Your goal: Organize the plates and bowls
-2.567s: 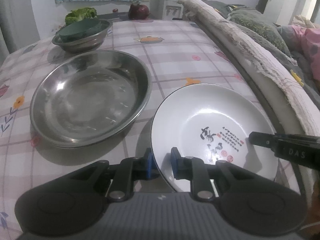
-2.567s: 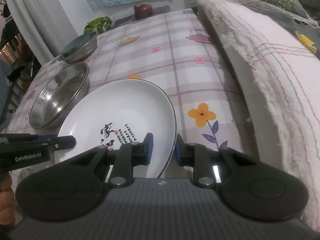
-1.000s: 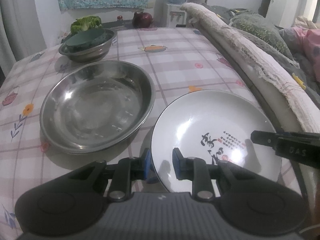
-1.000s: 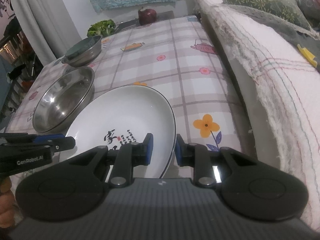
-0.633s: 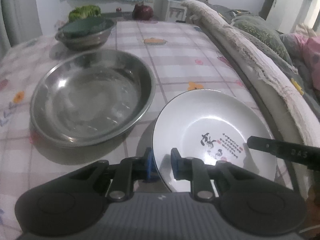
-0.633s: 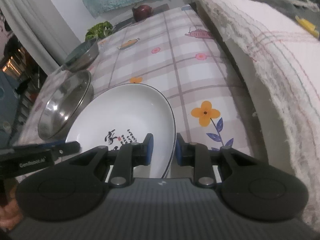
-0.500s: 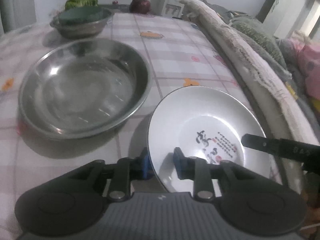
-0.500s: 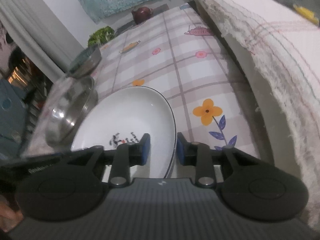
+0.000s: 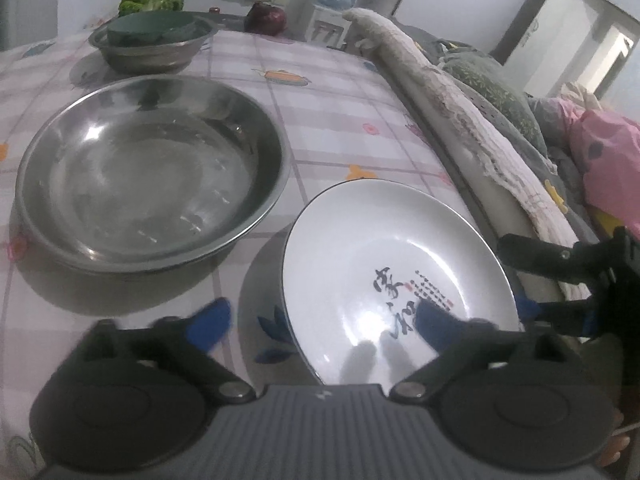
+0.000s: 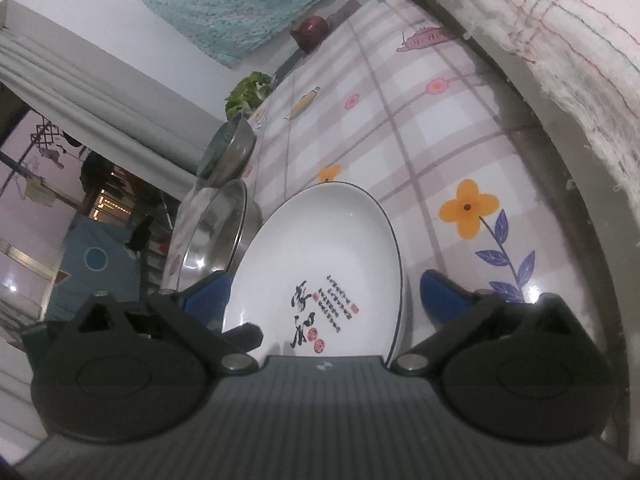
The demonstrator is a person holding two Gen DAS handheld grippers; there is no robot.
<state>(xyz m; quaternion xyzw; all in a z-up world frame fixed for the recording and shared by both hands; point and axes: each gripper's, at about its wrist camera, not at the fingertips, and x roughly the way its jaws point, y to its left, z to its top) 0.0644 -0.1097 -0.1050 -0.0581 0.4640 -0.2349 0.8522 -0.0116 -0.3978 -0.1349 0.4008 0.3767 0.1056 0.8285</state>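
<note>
A white plate with black calligraphy (image 9: pixel 384 264) lies on the checked tablecloth, right of a large steel basin (image 9: pixel 148 184). My left gripper (image 9: pixel 320 326) is open, its blue pads straddling the plate's near-left rim without gripping. My right gripper (image 10: pixel 326 290) is open too, its pads either side of the same plate (image 10: pixel 320 248); it also shows at the plate's right edge in the left wrist view (image 9: pixel 560 284). The basin (image 10: pixel 212 232) sits left of the plate in the right wrist view.
A smaller steel bowl holding a dark green dish (image 9: pixel 154 40) stands at the far left, with green vegetables (image 9: pixel 152 0) and a dark red onion (image 9: pixel 266 20) behind. A padded sofa edge with cloth (image 9: pixel 460 112) runs along the table's right side.
Both grippers were shut on the plate's rim and have opened wide. The plate now rests on the table. The right wrist view has tilted.
</note>
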